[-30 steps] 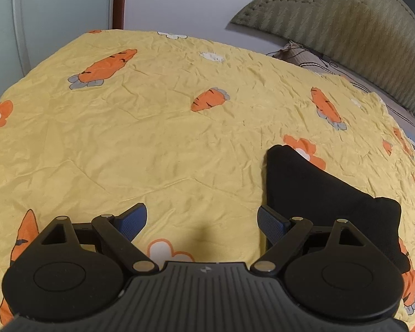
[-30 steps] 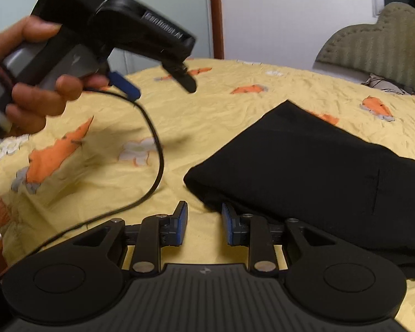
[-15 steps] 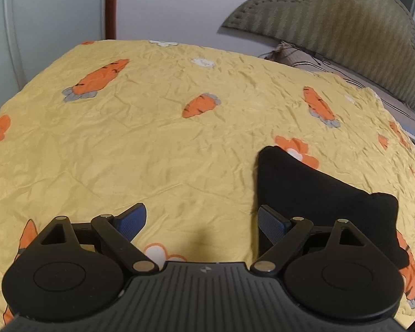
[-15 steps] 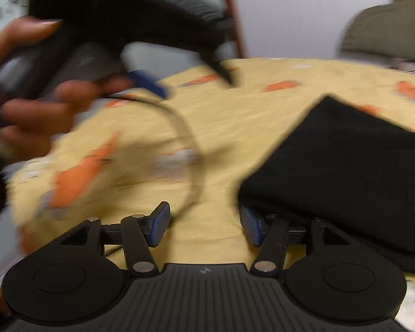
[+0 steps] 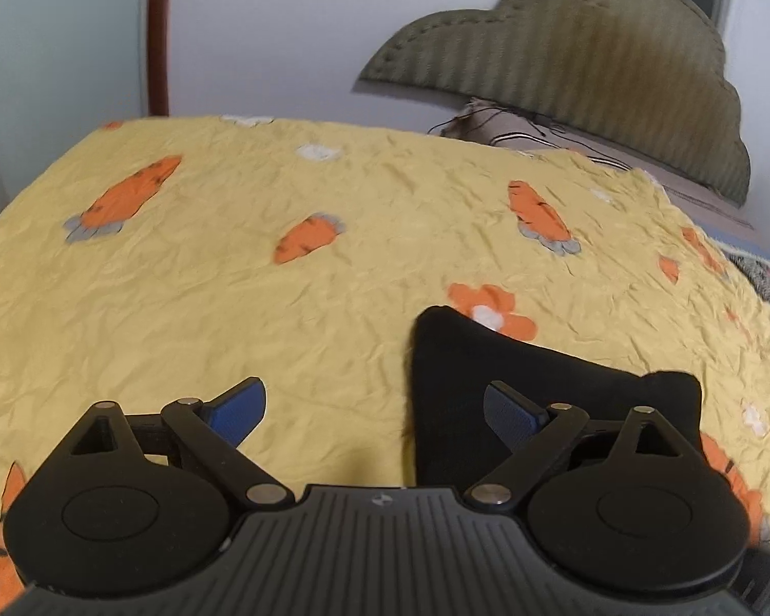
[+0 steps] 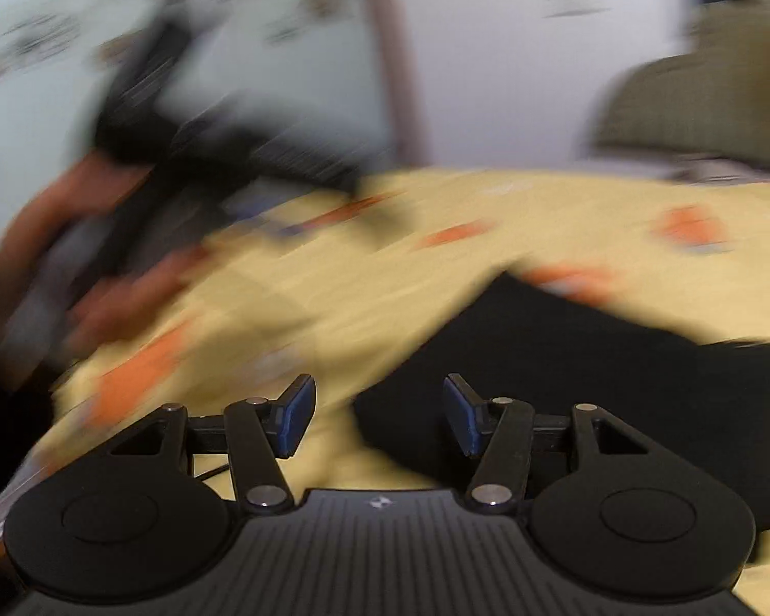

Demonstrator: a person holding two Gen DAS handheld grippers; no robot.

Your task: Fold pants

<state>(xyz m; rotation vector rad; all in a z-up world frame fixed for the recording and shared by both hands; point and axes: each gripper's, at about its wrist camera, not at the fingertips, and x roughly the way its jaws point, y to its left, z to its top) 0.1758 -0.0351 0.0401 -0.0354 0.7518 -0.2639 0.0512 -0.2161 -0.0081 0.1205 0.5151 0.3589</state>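
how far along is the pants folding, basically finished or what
Looks nearly done: the black pants lie as a compact folded bundle on the yellow carrot bedspread. Nothing is in hand: the left gripper and right gripper both hang open above the bed, gripping no cloth. The right view is blurred, so any final fold or tidying left can't be judged.

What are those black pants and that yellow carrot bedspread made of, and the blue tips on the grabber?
The black pants look like soft matte cloth: no shine, limp rounded edges; the exact fibre is unclear. The yellow bedspread seems thin woven cotton or similar, finely crinkled all over. The blue pads on the left gripper appear rubbery, with a faint texture, on hard black plastic-looking arms.
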